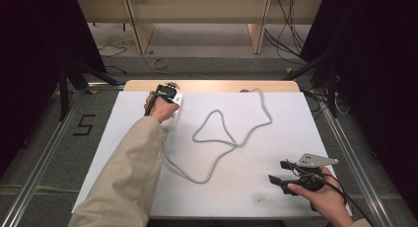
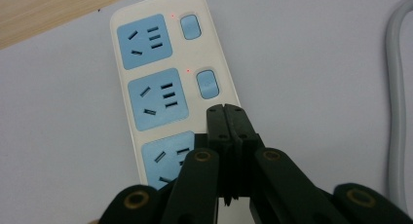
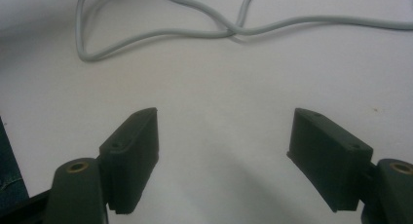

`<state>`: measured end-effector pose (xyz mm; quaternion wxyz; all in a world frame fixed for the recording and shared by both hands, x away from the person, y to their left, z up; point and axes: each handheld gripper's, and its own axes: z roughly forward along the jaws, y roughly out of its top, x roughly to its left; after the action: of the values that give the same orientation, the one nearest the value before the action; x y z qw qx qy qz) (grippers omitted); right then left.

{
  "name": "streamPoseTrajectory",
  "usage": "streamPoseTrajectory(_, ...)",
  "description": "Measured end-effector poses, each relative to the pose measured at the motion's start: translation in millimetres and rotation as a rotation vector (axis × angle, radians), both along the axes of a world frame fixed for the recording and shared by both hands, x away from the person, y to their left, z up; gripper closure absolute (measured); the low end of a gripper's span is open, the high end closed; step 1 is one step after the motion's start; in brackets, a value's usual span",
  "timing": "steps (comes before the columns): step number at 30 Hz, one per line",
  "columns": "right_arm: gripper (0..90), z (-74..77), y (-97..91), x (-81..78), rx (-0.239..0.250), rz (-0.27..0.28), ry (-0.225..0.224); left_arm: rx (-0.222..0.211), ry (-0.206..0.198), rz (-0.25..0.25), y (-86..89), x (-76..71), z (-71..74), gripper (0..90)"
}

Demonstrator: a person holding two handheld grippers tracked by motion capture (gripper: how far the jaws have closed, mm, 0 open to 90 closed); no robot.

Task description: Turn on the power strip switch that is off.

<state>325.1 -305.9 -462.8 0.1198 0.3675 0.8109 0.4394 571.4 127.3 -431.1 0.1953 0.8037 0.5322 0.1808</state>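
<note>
A cream power strip (image 1: 175, 111) with blue sockets lies at the back left of the white table top (image 1: 281, 138). In the left gripper view the power strip (image 2: 158, 95) shows two blue switches, each with a small red light lit beside it. My left gripper (image 2: 228, 112) is shut, and its tips rest over the strip's switch side just below the second switch (image 2: 207, 84). From above, a hand holds that left gripper (image 1: 170, 99) down on the strip. My right gripper (image 1: 277, 171) is open at the front right, and its jaws (image 3: 225, 117) stand wide apart with nothing between them.
The strip's grey cable (image 1: 235, 145) loops across the middle of the table; the same cable (image 3: 235, 33) crosses itself ahead of the right gripper. A bare wooden strip (image 1: 212, 85) runs along the table's far edge. Dark stands and floor cables surround the table.
</note>
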Motion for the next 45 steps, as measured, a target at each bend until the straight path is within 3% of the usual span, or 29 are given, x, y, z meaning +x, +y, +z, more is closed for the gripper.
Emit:
streamPoseTrajectory(34, 26.9, 0.2, -0.4, -0.3, -0.001, 0.004, -0.002, 0.063, 0.024, -0.016, -4.7, 1.1, -6.4, 90.0)
streamPoseTrajectory(45, 26.9, 0.3, 0.1, -0.2, -0.002, 0.004, -0.002, 0.051, 0.029, -0.007, -4.2, 1.0, -6.1, 89.9)
